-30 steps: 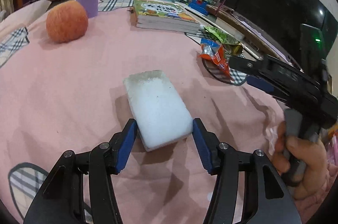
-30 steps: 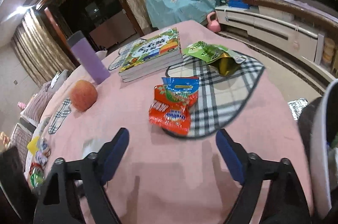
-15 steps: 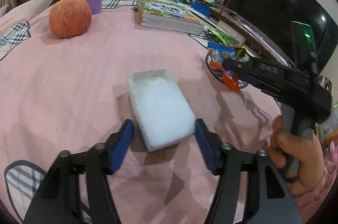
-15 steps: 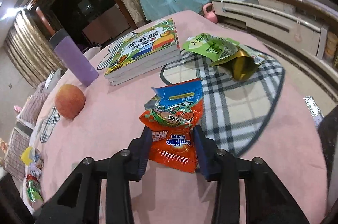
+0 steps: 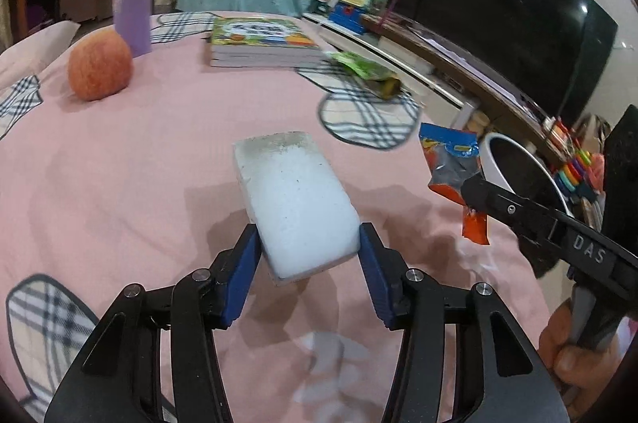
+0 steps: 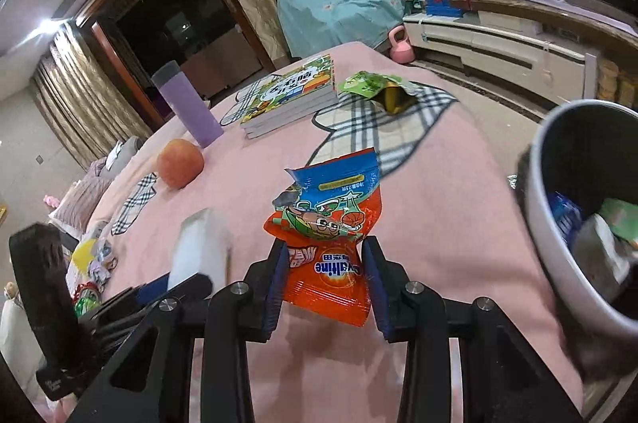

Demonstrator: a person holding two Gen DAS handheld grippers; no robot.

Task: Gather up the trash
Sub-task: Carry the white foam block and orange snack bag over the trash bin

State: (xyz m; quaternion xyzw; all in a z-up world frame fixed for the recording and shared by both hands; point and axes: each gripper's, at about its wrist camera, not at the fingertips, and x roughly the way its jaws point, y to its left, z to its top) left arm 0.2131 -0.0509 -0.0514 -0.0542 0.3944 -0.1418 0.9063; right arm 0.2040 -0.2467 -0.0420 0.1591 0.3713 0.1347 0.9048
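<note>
Jaws of the right gripper are clamped on the lower part of an orange and blue snack wrapper, having just been closing onto it; the wrapper stands lifted clear of the pink-clothed surface, its torn blue top upward, near the white trash bin at the right edge, in which other litter lies. Jaws of the left gripper press on both sides of the near end of a white sponge block, having narrowed slightly onto it, and the block is tilted with its far end raised above its own shadow on the cloth. In the left wrist view the wrapper hangs from the right gripper just beside the bin rim. A green snack packet lies open on a plaid patch at the far side of the surface, beside a stack of picture books. Farther left stand a purple bottle and, near it, an apple.
</note>
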